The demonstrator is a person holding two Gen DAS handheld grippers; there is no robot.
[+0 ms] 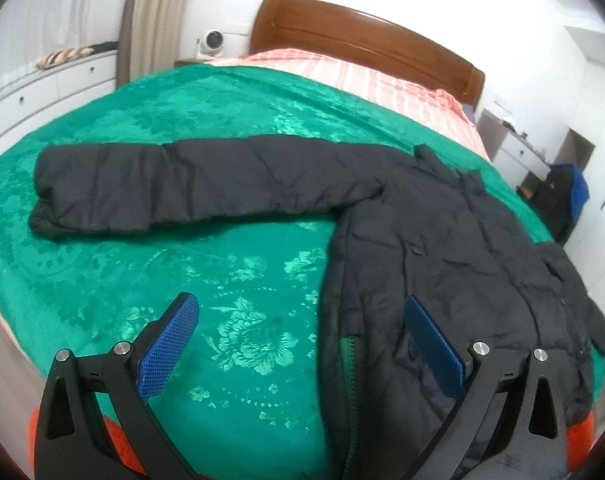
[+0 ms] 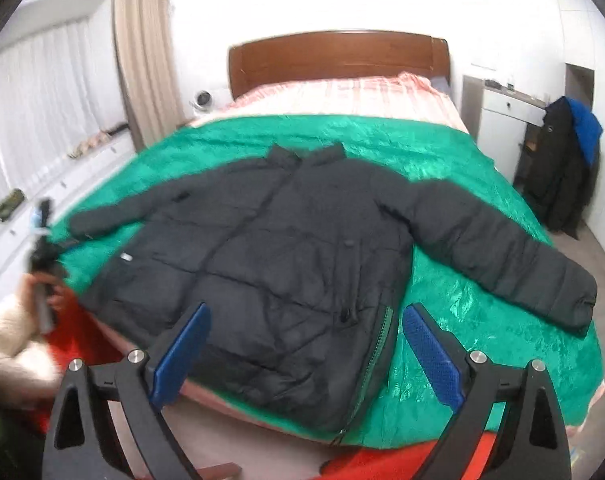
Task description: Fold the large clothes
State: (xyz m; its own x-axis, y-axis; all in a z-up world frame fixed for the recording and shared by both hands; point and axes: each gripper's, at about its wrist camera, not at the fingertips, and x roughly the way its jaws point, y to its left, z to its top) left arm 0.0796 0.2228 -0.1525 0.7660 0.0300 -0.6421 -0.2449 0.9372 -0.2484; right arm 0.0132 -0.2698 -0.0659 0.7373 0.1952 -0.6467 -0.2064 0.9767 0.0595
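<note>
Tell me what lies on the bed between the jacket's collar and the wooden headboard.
In the right wrist view, beyond the jacket's collar comes bare green blanket, then pink striped bedding up to the headboard.

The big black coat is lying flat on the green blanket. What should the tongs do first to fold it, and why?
Probably bring the left tongs to the cuff of the long sleeve and grab it. The black coat lies spread flat on the green blanket, both sleeves stretched outward, and both tongs are open and empty. Sleeves likely fold in first.
</note>
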